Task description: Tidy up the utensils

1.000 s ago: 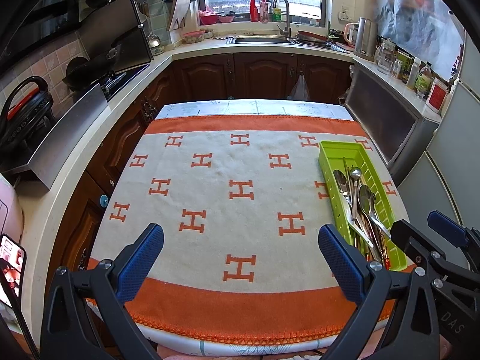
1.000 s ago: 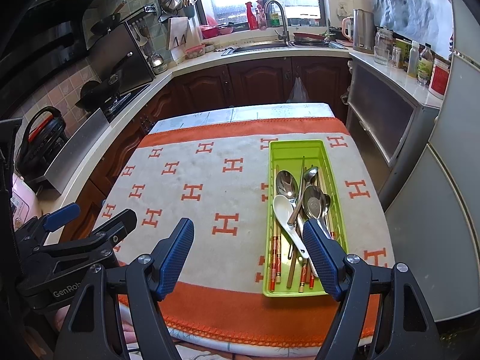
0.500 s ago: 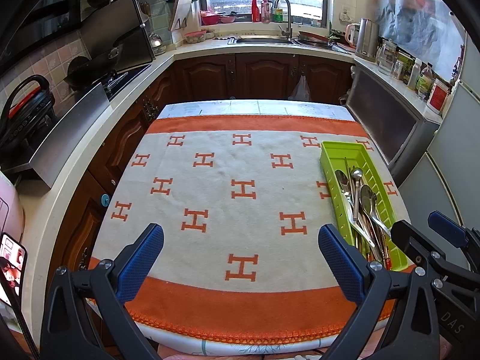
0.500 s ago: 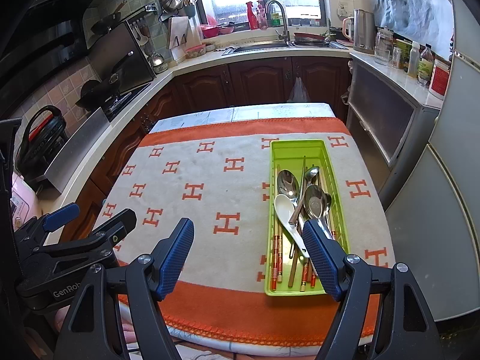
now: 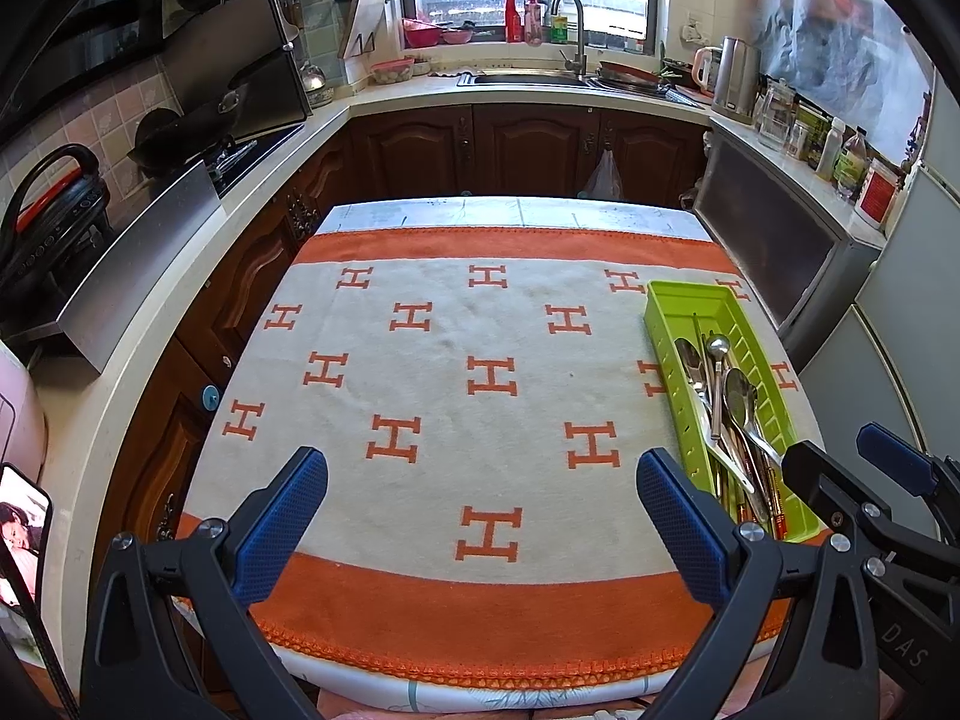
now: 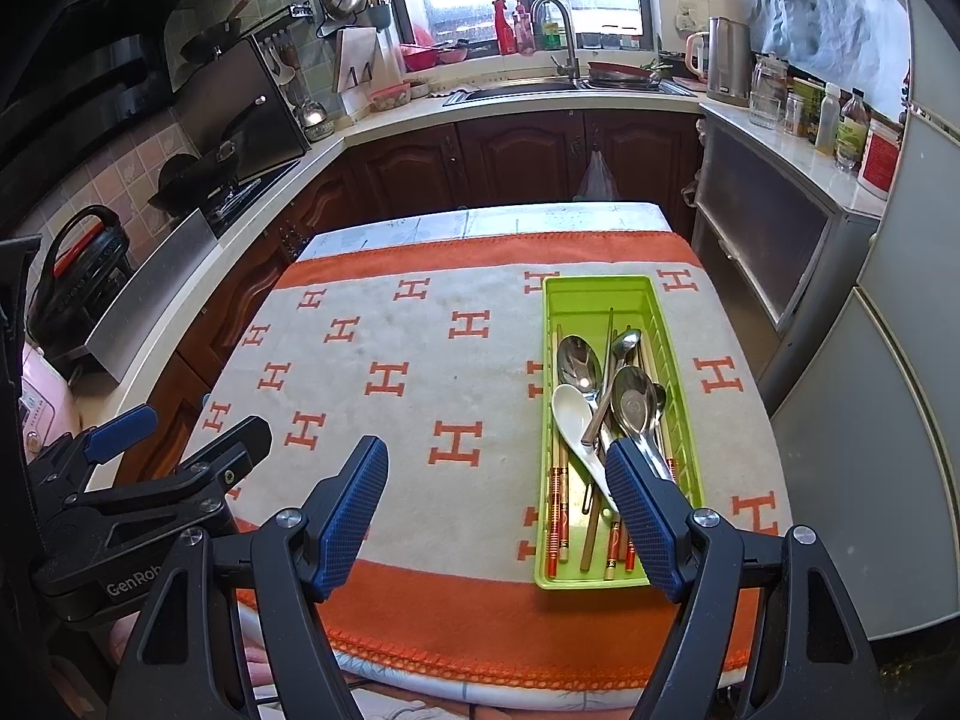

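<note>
Green tray [image 6: 597, 300] on the orange-and-white cloth [image 6: 420, 372], along the table's right edge, holding metal spoons [image 6: 636, 402], a white spoon [image 6: 573, 414] and chopsticks [image 6: 558, 480], apparently unsorted. Left gripper [image 5: 480, 516] and right gripper [image 6: 495, 504] hover at the near edge, fingers spread, empty.
</note>
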The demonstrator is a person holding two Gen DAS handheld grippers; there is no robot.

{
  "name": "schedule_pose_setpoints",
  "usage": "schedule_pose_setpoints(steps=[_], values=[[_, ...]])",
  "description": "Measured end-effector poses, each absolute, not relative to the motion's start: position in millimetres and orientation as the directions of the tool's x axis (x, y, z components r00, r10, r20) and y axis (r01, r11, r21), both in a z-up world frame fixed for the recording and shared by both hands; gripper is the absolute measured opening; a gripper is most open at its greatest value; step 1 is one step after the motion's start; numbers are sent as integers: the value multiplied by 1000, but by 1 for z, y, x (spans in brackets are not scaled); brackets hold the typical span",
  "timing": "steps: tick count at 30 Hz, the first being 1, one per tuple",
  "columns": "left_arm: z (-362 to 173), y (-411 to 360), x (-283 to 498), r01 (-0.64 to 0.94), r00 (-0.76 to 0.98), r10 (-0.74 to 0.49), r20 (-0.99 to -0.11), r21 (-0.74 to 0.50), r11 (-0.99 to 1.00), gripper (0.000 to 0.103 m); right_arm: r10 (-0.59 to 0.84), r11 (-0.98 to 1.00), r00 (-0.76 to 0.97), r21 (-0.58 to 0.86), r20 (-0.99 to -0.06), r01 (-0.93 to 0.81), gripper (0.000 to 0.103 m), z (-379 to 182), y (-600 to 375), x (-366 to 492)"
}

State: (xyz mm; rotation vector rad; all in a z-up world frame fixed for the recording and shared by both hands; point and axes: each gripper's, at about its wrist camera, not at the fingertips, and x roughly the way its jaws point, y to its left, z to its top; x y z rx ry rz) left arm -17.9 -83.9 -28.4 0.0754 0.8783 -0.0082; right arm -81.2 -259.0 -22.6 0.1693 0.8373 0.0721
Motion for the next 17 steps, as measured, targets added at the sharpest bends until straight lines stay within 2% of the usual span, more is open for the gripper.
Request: schedule_pose_setpoints(steps=[17], values=[[-36,-60,-10,38,628,1,-778,32,999,102,110,989,640,146,-760,3,76,-31,-246,-78]])
